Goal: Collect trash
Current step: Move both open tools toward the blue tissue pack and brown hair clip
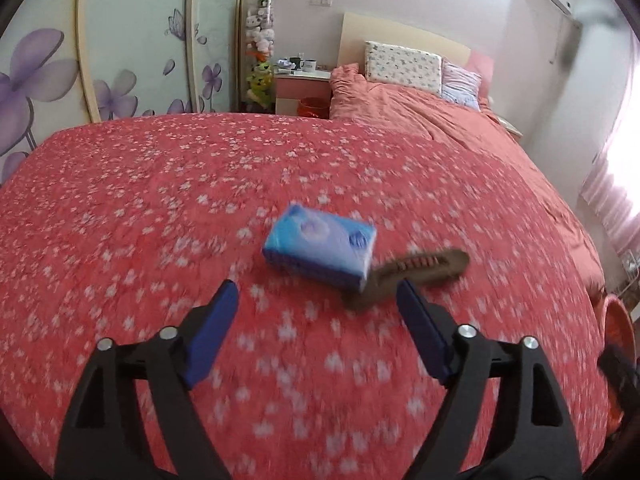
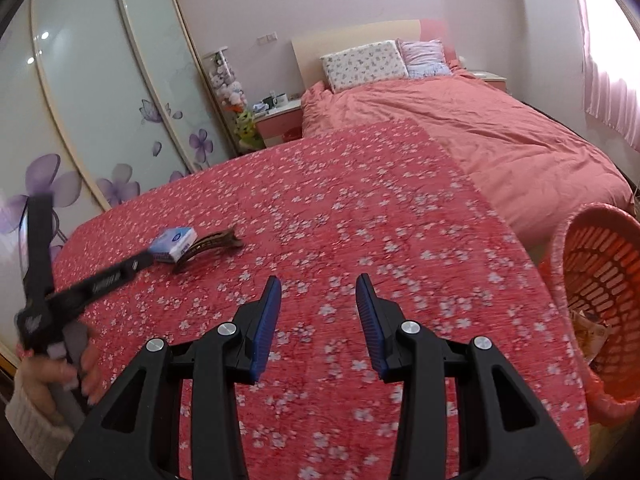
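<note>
A blue tissue pack (image 1: 320,242) lies on the red floral bedspread (image 1: 140,200), with a brown toothed hair clip (image 1: 420,270) touching its right side. My left gripper (image 1: 316,289) is open, just short of the pack, and nothing is between its blue pads. The right wrist view shows the pack (image 2: 174,244) and clip (image 2: 212,244) at the far left, with one of the left gripper's fingers (image 2: 108,278) reaching toward them. My right gripper (image 2: 319,280) is open and empty over the bare bedspread (image 2: 360,220).
An orange slatted basket (image 2: 600,280) stands off the bed's right edge with some paper inside it. A person's hand (image 2: 52,372) holds the left tool. Pillows (image 1: 402,64), a pink quilt and a nightstand (image 1: 302,88) lie beyond, with floral wardrobe doors (image 1: 132,48) on the left.
</note>
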The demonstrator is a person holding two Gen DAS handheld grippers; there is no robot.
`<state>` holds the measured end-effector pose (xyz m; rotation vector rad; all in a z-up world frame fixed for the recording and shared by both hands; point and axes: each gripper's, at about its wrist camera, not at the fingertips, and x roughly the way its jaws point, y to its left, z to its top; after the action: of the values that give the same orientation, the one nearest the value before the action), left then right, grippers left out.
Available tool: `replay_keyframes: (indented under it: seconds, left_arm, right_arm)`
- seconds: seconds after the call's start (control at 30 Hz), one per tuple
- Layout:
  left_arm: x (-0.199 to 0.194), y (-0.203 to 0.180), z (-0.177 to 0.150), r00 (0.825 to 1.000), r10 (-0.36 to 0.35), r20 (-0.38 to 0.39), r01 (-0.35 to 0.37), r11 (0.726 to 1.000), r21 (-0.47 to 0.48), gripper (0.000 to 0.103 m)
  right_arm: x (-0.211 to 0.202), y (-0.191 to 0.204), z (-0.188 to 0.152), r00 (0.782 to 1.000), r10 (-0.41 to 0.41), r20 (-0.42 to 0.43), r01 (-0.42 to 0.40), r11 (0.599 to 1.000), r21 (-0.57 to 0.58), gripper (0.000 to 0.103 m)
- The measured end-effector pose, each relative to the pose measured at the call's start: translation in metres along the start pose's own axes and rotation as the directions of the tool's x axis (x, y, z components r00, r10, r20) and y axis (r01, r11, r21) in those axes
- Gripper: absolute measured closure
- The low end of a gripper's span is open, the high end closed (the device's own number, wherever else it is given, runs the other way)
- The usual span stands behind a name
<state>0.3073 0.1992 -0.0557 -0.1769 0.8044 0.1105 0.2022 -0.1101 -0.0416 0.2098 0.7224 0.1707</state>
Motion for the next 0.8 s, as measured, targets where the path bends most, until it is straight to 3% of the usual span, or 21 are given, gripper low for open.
replay_keyframes:
  seconds: [0.33,0.53,0.67,0.73,0.8]
  left_arm:
    - [0.041,0.001,0.009,0.995,0.058,-0.075,-0.055,0.998,0.042,0.021]
    - [0.039,0.016,0.004,0.993,0.092,-0.074,-0.088,0.995,0.055,0.021]
    - [0.033,0.038,0.004,0.987,0.151,-0.061,-0.146,0.987,0.072,0.021]
    - [0.029,0.054,0.005,0.982,0.18,-0.06,-0.177,0.983,0.051,0.021]
    - [0.024,0.065,0.01,0.986,0.157,-0.058,-0.157,0.988,0.01,0.021]
  right_arm:
    - [0.01,0.0,0.0,1.0,-0.014,-0.023,0.014,1.0,0.003,0.063]
    - [0.011,0.001,0.0,1.0,-0.009,-0.024,0.009,1.0,0.004,0.063]
    - [0.008,0.001,-0.001,1.0,-0.005,-0.019,0.005,1.0,0.005,0.063]
    - [0.007,0.0,-0.001,1.0,-0.003,-0.016,0.003,1.0,0.007,0.063]
    - [0.006,0.001,-0.001,1.0,-0.002,-0.014,0.002,1.0,0.006,0.063]
